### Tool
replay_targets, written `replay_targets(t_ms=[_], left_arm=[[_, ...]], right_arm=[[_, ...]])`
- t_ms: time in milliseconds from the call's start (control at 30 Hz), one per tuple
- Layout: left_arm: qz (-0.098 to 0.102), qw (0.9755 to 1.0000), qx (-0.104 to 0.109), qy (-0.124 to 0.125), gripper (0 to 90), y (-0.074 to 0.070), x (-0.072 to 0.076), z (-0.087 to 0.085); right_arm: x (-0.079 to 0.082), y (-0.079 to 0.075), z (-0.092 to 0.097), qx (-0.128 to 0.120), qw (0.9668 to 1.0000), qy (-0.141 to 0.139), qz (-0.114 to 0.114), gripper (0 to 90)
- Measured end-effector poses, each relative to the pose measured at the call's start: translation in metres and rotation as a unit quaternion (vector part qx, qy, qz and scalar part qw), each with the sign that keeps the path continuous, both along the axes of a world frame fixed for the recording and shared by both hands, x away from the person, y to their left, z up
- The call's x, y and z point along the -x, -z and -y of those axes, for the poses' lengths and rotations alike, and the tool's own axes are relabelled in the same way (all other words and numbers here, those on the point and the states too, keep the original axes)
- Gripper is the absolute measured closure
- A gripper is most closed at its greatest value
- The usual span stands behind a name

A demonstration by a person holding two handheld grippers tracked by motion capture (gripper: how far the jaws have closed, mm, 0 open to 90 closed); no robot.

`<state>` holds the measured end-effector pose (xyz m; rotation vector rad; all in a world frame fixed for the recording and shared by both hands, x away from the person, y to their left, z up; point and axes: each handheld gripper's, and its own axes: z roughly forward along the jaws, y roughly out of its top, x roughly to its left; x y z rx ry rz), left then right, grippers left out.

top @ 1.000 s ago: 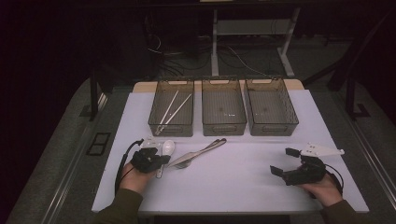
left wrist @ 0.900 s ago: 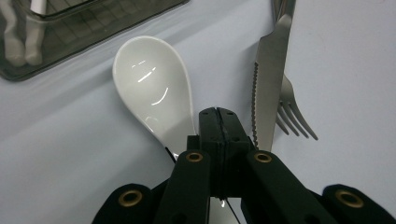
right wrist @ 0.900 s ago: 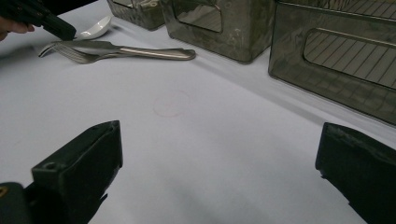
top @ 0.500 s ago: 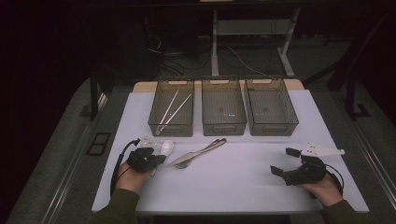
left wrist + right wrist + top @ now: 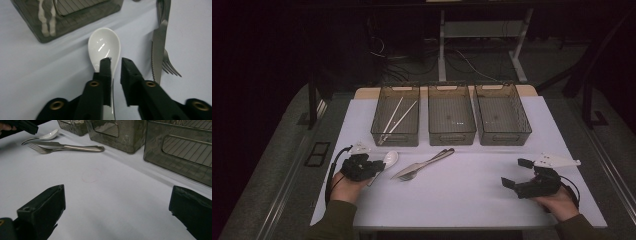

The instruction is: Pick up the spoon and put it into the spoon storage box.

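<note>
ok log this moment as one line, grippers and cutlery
left gripper: jaws just opening, astride white spoon handle | right gripper: open, empty | knife, fork: on table | chopsticks: in left bin

The high view looks forward and down from above the person's side, taking in the whole white table from some way off. The left gripper view sits low and very close, looking along its own black jaws at a white spoon, with a knife just to the right. The right gripper view rides low near the tabletop, looking across it towards three grey bins. All three views share the spoon, the knife and the bins.
</note>
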<state>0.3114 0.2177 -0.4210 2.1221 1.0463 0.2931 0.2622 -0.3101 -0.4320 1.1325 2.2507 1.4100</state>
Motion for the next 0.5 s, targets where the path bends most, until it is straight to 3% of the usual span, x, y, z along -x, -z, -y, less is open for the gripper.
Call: replay_targets(t_ms=[67,133,267,500], left_arm=[[0.000,1.0000,-0.001,-0.006,69.9,0.001,-0.003,-0.002],[-0.005,0.9998,0.015,-0.008,64.5,0.004,-0.007,-0.005],[-0.020,0.9993,0.028,-0.015,55.3,0.011,-0.013,-0.008],[-0.033,0.9991,0.026,-0.006,50.4,0.017,-0.018,-0.005]], right_arm=[[0.000,0.000,0.000,0.001,1.0000,-0.001,0.000,0.5],[0.000,0.000,-0.001,0.001,1.0000,0.000,-0.001,0.5],[0.000,0.000,-0.001,0.001,1.0000,0.000,-0.001,0.5],[0.000,0.001,-0.001,0.002,1.0000,-0.001,-0.001,0.5]])
